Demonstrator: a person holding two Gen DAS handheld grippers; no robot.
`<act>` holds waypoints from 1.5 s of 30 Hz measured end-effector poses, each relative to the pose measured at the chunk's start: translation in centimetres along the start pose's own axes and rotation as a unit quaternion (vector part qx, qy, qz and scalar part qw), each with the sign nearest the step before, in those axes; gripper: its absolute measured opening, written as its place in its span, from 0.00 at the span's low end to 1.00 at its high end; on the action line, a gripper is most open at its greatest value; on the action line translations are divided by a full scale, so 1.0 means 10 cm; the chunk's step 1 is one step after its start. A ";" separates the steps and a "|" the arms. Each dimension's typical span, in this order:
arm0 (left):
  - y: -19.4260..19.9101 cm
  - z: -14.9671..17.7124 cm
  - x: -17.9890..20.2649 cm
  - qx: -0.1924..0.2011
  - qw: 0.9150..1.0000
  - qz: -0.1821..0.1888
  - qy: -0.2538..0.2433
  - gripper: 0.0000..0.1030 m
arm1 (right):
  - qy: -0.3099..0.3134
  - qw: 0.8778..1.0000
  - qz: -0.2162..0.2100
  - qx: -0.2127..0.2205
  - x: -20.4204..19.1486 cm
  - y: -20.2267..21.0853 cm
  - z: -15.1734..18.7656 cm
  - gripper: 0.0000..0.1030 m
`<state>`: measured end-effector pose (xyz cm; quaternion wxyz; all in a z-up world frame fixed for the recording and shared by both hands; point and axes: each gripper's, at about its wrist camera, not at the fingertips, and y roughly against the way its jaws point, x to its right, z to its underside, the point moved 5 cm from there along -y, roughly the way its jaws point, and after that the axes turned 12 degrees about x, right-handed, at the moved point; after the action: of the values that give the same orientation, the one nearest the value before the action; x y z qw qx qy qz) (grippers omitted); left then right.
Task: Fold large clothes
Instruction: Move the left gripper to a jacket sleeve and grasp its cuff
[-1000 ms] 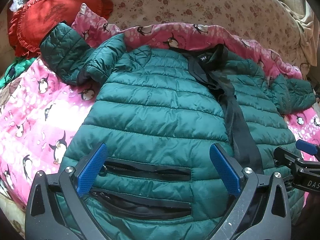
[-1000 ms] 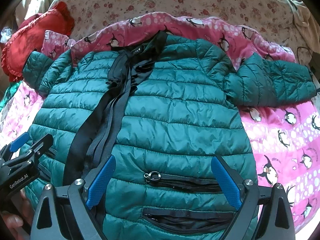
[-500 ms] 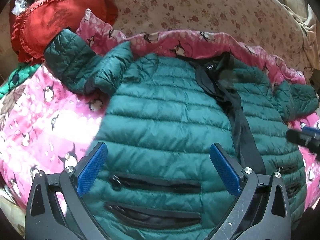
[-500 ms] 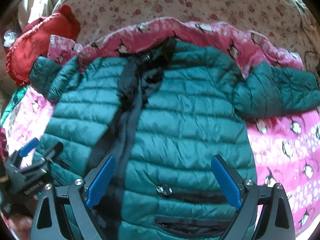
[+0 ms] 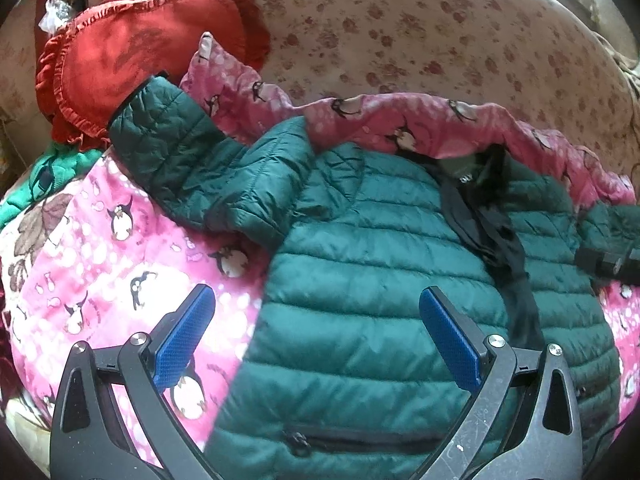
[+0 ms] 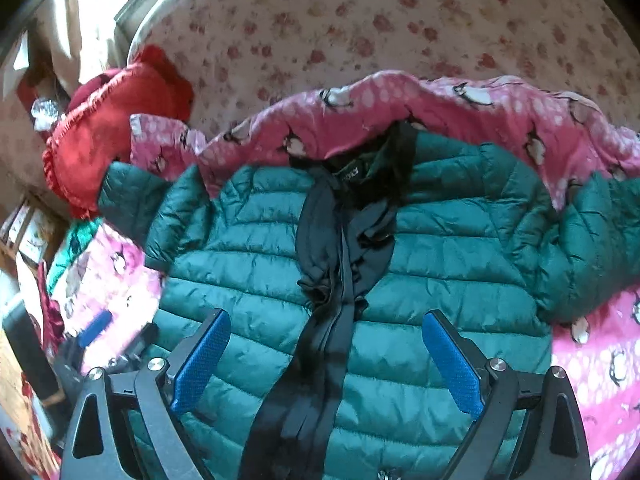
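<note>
Quilted green puffer jacket (image 6: 420,264) on fleecy penguin blanket (image 5: 100,264)

Daylight bright, from upper left in right wrist view; glare blows out the pink penguin blanket (image 5: 96,264) at lower left; green puffer jacket (image 6: 440,280) shows sheen on its quilting; motion blur softens both frames; heavy fisheye bending, dark vignette at corners.
</note>
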<state>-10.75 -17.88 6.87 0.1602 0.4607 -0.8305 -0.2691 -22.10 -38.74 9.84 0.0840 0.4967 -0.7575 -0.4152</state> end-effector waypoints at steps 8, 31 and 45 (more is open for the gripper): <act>-0.35 -0.05 -0.16 -0.012 1.000 -0.008 -0.001 0.99 | 0.052 0.997 0.054 -0.013 0.13 -0.40 0.10 0.93; -0.96 -0.70 -1.56 0.023 0.991 -0.097 0.093 0.99 | 0.017 0.999 0.007 -0.051 0.31 -0.80 0.26 0.78; -1.32 -1.18 -2.37 0.063 0.974 -0.178 0.124 0.99 | 0.009 0.999 0.042 -0.025 0.40 -0.93 0.05 0.78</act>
<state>16.71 -6.93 8.13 0.1815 0.6403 -0.7241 -0.1812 -17.96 -43.24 1.75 0.1206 0.4664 -0.7661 -0.4255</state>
